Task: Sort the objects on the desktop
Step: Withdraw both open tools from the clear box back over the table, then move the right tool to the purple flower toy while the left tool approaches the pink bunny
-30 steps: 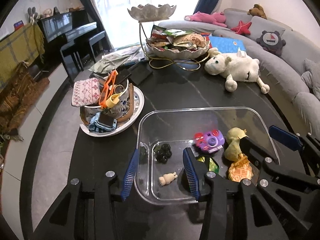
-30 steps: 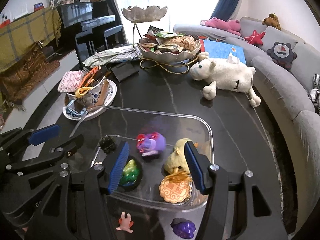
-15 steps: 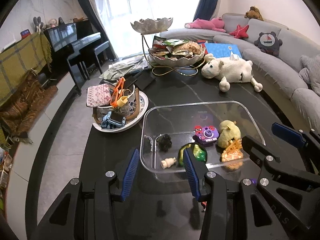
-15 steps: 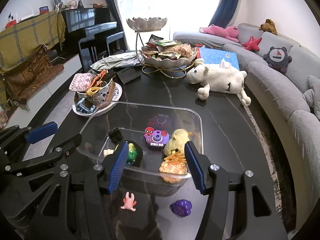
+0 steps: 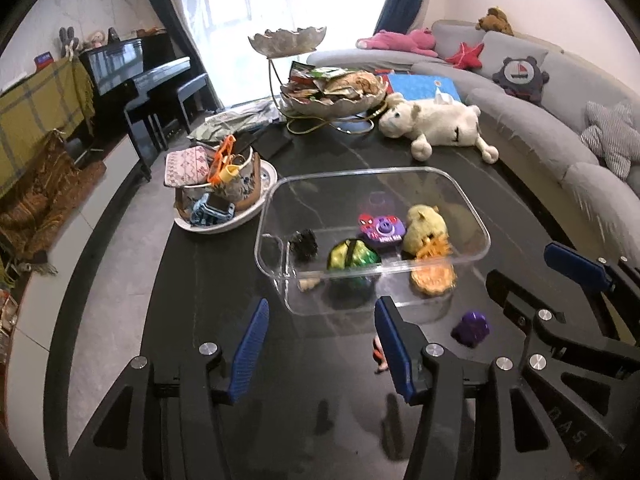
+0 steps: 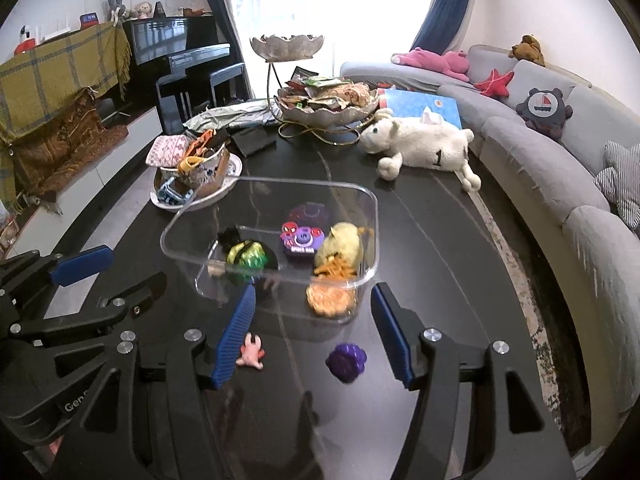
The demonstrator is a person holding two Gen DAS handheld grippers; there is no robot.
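A clear plastic bin [image 5: 476,220] [image 6: 374,216] stands on the black table and holds several small toys: a purple toy camera [image 5: 380,230], a yellow duck [image 5: 426,224], a green shiny toy [image 5: 352,254], an orange cookie [image 5: 434,278] and a black fuzzy toy [image 5: 304,244]. A purple grape toy [image 6: 347,362] [image 5: 471,328] and a small pink figure [image 6: 251,356] lie on the table in front of the bin. My left gripper [image 5: 320,344] is open and empty, just short of the bin. My right gripper [image 6: 312,332] is open and empty above the two loose toys.
A plate with a cup of odds and ends [image 5: 224,188] stands left of the bin. A two-tier snack stand [image 5: 320,92] and a white plush sheep [image 5: 436,124] lie at the far end. A grey sofa [image 6: 560,160] curves along the right.
Both grippers have pulled back from over the bin toward the table's near end and risen. The purple grape toy and pink figure have come into view in front of the bin.
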